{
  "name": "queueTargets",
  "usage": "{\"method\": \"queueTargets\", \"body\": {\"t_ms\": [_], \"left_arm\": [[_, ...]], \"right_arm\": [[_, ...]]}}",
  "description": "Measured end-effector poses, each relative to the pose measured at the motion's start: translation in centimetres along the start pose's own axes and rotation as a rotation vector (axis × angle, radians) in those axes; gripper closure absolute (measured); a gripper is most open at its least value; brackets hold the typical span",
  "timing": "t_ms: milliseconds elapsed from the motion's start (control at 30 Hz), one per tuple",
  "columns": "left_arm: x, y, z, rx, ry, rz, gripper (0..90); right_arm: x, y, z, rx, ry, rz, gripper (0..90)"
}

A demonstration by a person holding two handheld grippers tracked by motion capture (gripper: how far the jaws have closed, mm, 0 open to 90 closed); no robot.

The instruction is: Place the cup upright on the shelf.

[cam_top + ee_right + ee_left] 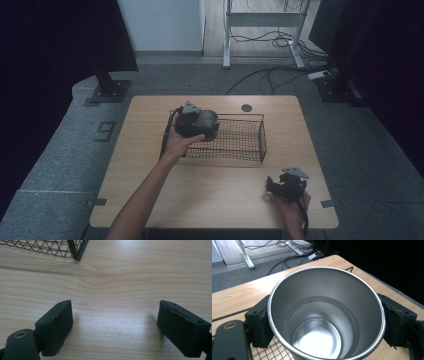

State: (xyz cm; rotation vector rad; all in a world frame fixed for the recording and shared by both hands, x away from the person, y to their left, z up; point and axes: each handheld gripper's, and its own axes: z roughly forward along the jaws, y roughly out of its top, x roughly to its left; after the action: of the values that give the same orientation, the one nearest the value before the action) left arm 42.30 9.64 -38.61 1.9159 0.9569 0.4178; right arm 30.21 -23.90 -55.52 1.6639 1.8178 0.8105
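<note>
gripping a steel cup [325, 315] by its outer wall, the left hand-held gripper [196, 121] has one black pad on each side of the rim, and the cup's open mouth faces its camera, showing a bare shiny inside. in the high view this hand-held gripper and the cup sit over the left end of a black wire basket [245, 140] that stands mid-counter; whether the cup touches the mesh cannot be told. a patch of the mesh shows under the cup in the left gripper view. the right hand-held gripper [286, 185] is low at the near right corner of the wooden counter [215, 195], well apart from the basket, its jaws spread wide with bare wood between them. a basket corner appears at the upper left of the right gripper view. cables [280, 70] lie on the grey floor beyond the counter.
</note>
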Motion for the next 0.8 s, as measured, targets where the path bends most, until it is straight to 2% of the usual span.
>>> {"method": "queueTargets", "body": {"t_ms": [333,467,800], "left_arm": [[0.7,0.2,1.2,0.017,0.016,-0.017,14.9],[0.8,0.1,1.9,0.034,0.018,-0.004,14.9],[1.1,-0.4,3.4,0.062,0.033,-0.011,14.9]], "right_arm": [[0.0,0.0,0.0,0.000,0.000,0.000,13.1],[0.0,0.0,0.0,0.001,0.000,0.001,13.1],[0.0,0.0,0.0,0.001,0.001,0.001,13.1]]}}
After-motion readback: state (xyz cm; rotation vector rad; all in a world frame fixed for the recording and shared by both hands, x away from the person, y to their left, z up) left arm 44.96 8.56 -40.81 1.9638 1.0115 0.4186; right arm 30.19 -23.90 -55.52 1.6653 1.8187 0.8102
